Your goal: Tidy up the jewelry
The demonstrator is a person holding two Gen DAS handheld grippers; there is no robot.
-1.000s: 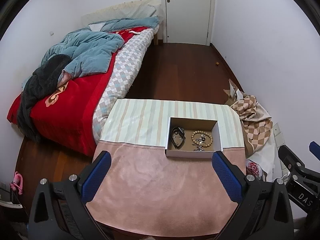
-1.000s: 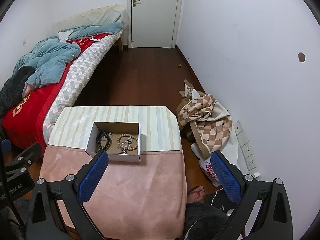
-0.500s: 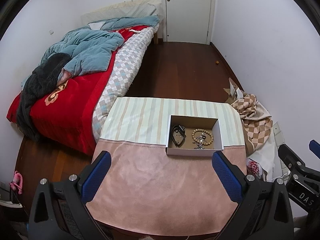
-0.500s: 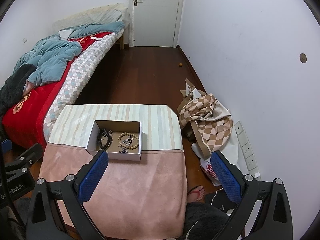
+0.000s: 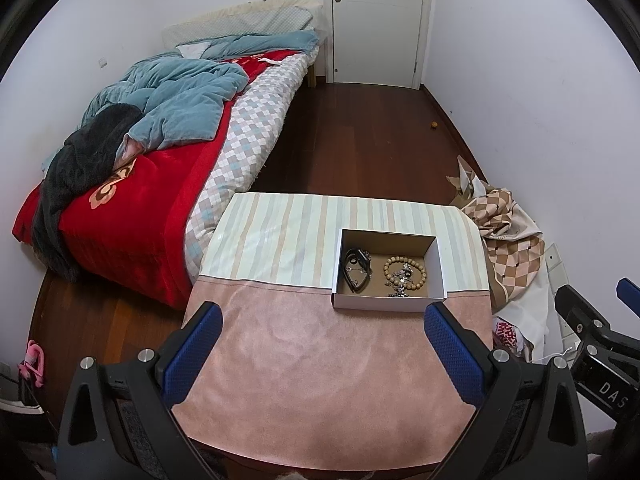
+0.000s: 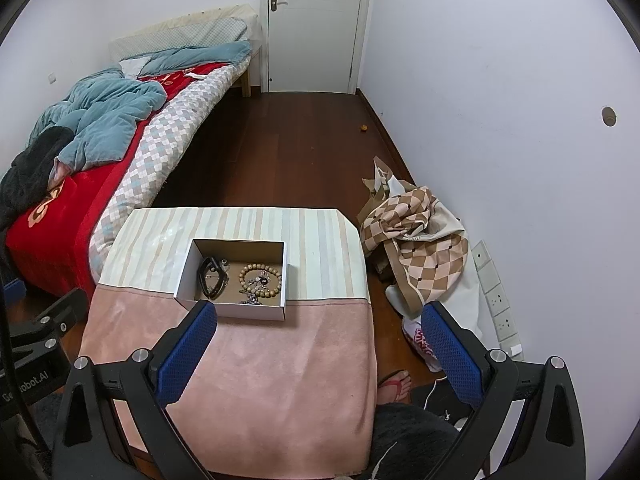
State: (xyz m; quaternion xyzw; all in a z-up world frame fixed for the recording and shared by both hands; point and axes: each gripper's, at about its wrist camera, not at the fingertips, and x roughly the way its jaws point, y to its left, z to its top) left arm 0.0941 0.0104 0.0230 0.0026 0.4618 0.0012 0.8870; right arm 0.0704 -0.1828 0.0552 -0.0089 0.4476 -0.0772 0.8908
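An open white cardboard box [image 5: 387, 303] [image 6: 232, 310] sits on the small table where the striped cloth meets the pink cloth. Inside lie a wooden bead bracelet [image 5: 405, 273] [image 6: 260, 279], a black looped piece [image 5: 356, 274] [image 6: 211, 276] and some small silver jewelry [image 5: 400, 290] [image 6: 252, 299]. My left gripper [image 5: 320, 350] is open and empty, held above the pink cloth in front of the box. My right gripper [image 6: 318, 348] is open and empty, above the table's near right part. Neither touches the box.
The table [image 5: 304, 364] [image 6: 280, 368] stands beside a bed [image 5: 132, 184] [image 6: 80, 184] on the left. A checked cloth heap [image 5: 508, 232] [image 6: 416, 232] lies on the floor at the right by the wall. A foot in a sandal [image 6: 394, 386] is near the table's right side.
Both grippers have risen and drawn back slightly; the box and table sit a little lower in both views. Nothing was picked up or moved.
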